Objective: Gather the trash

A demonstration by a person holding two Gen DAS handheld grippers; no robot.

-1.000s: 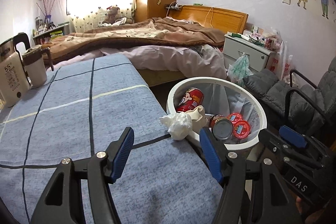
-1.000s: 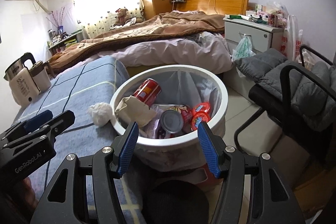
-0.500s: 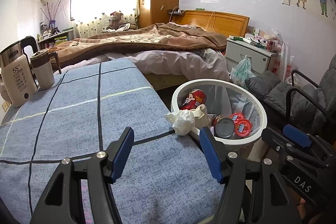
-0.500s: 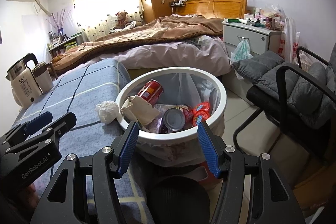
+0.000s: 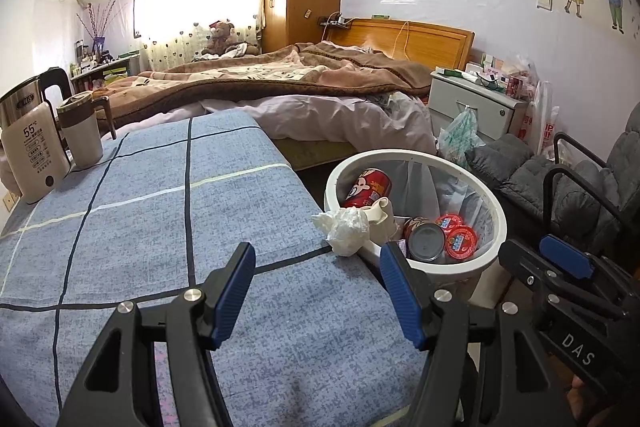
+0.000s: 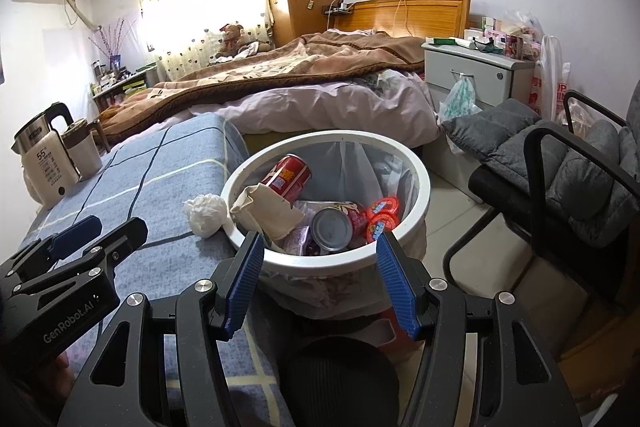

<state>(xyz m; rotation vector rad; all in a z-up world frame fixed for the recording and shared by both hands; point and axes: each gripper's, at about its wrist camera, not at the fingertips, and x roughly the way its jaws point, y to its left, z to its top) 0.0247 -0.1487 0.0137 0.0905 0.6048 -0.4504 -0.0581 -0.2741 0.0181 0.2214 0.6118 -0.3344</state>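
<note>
A crumpled white tissue (image 5: 344,229) lies at the right edge of the blue checked table (image 5: 160,227), touching the rim of the white trash bin (image 5: 494,223). It also shows in the right wrist view (image 6: 206,213) beside the bin (image 6: 420,211). The bin holds a red can (image 6: 288,177), a beige paper bag (image 6: 266,213), a tin can (image 6: 332,229) and red-lidded cups (image 6: 382,215). My left gripper (image 5: 318,291) is open and empty above the table, short of the tissue. My right gripper (image 6: 320,281) is open and empty over the bin's near rim.
A kettle (image 5: 30,147) and a mug (image 5: 82,131) stand at the table's far left. A bed (image 5: 300,87) lies behind. A nightstand (image 5: 476,103) and a grey cushioned chair (image 6: 568,187) stand to the right of the bin.
Both grippers have drawn back and risen a little, so the tissue and bin look slightly farther away. Both stay open and nothing was taken hold of.
</note>
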